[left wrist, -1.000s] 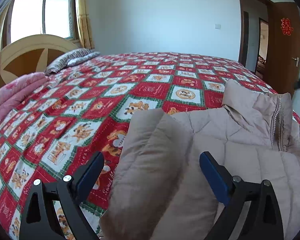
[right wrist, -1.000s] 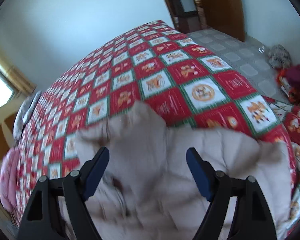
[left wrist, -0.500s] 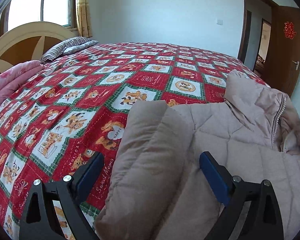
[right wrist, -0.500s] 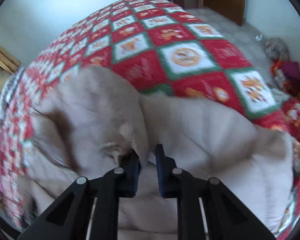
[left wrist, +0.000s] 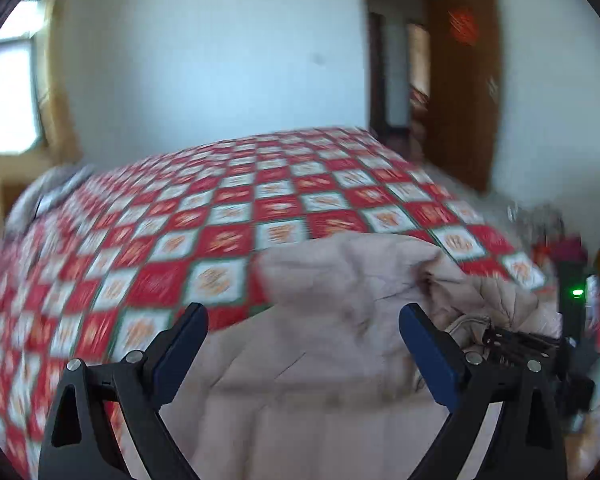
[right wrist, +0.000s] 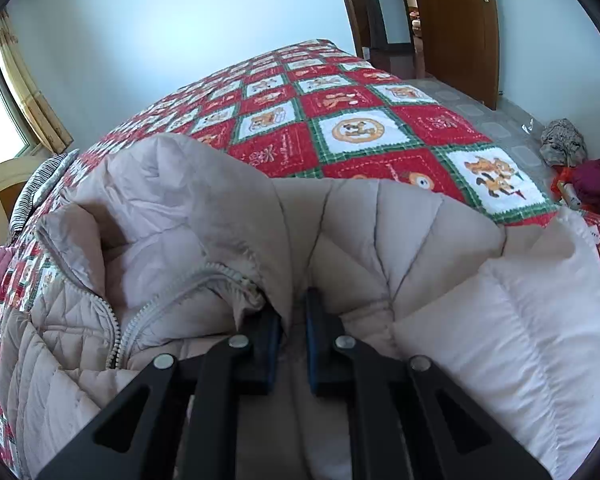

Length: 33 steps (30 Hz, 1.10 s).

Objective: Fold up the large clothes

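A beige quilted jacket lies on the near part of a bed with a red, green and white patchwork quilt. My left gripper is open and empty, held just above the jacket; the view is blurred. My right gripper is shut on a fold of the jacket near its collar, beside the open zipper. The jacket's pale lining shows at the right. The right gripper also appears at the right edge of the left wrist view.
A wooden headboard and striped pillow are at the far left. A brown door stands open at the back right. Clothes and a bag lie on the tiled floor right of the bed.
My right gripper has stayed shut on the jacket fold and lifted it. My left gripper has swung right over the jacket, still open.
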{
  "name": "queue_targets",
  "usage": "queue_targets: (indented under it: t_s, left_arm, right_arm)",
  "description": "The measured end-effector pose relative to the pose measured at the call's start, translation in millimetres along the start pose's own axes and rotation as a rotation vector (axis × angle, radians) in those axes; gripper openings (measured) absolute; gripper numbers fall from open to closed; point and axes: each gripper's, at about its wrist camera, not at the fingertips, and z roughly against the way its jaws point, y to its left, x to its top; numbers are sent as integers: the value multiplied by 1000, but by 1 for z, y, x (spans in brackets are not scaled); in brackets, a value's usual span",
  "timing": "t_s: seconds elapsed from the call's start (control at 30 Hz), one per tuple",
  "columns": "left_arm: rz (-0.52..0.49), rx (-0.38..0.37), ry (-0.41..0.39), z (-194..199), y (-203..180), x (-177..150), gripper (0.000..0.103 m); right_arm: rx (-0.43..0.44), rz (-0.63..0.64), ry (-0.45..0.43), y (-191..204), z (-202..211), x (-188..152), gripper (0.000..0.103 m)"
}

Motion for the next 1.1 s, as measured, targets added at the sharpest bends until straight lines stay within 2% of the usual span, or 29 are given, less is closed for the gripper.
queue_targets:
  t_s: [0.03, 0.1, 0.17, 0.2, 0.23, 0.27, 0.3, 0.33, 0.4, 0.53, 0.63, 0.67, 0.8, 0.93, 0.97, 1.03, 1.1]
  left_arm:
    - [-38, 31, 35, -21, -17, 5, 97]
    - [-39, 93, 124, -59, -32, 8, 97]
    - [33, 156, 254, -103, -28, 3, 97]
    - [70, 182, 283, -113, -20, 1, 94]
    - [105, 208, 288, -118, -11, -1, 67]
    - [163, 207, 287, -117, 4, -3, 54]
    - [203, 185, 293, -117, 14, -4, 24]
    - [267, 148, 303, -111, 30, -9, 17]
    - [315, 144, 289, -95, 48, -16, 11]
    - [358, 159, 242, -56, 64, -50, 11]
    - [473, 137, 273, -74, 77, -86, 15]
    - [514, 126, 219, -72, 79, -96, 15]
    - [523, 155, 205, -79, 77, -94, 18]
    - [590, 85, 186, -75, 87, -101, 19]
    - [592, 81, 182, -75, 87, -102, 20]
    - [569, 93, 181, -74, 81, -99, 21]
    - [541, 109, 185, -76, 78, -94, 23]
  right_arm:
    - [4, -3, -1, 0, -4, 1, 11]
    - [22, -17, -6, -3, -6, 0, 11]
    - [42, -34, -6, -7, -6, 1, 11]
    - [47, -37, -6, -7, -6, 1, 11]
    - [51, -40, -6, -8, -6, 0, 11]
    - [55, -43, -6, -8, -5, 0, 11]
    - [57, -45, -5, -9, -5, 0, 11]
    - [59, -47, -4, -9, -5, 0, 11]
    - [62, -51, -3, -10, -5, 0, 11]
    - [68, -56, -3, -11, -6, 0, 11]
    - [62, -51, -5, -10, -5, -1, 11]
    - [57, -48, -5, -9, -5, -1, 11]
    - [40, -34, 5, -6, -3, -1, 14]
    - [-17, 24, 37, -2, 24, -5, 24]
    - [-38, 35, 4, -1, 37, -3, 26]
    - [-27, 55, -83, 5, 60, 9, 30]
    - [-22, 94, -155, 22, 75, 38, 30]
